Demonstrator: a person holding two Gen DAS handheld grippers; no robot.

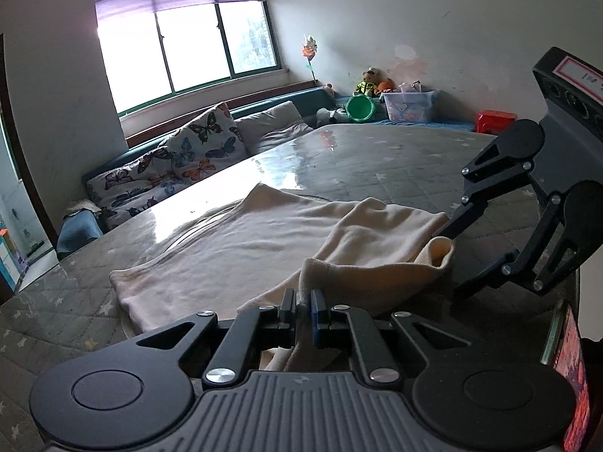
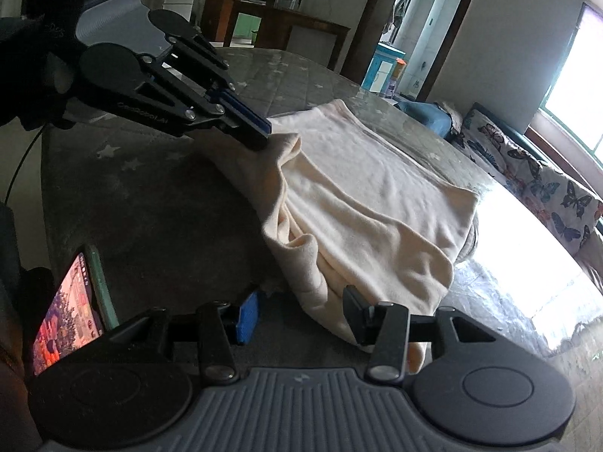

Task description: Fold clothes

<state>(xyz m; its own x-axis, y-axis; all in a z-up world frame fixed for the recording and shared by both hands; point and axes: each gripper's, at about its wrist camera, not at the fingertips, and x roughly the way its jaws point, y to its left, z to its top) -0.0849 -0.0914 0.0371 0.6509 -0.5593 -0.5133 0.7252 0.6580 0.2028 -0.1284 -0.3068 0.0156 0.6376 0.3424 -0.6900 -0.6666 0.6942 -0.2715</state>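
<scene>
A cream garment lies spread on a grey star-patterned table, its near edge lifted and bunched. My left gripper is shut on a fold of that near edge; in the right wrist view it pinches the garment at its far corner. My right gripper is open, its fingers on either side of the garment's near bunched corner. In the left wrist view it sits at the garment's right corner with the cloth between its fingers.
A phone with a lit screen leans at the table's near left. A butterfly-patterned cushion and sofa lie beyond the table under the window. A green bucket, a plastic box and a red stool stand at the back.
</scene>
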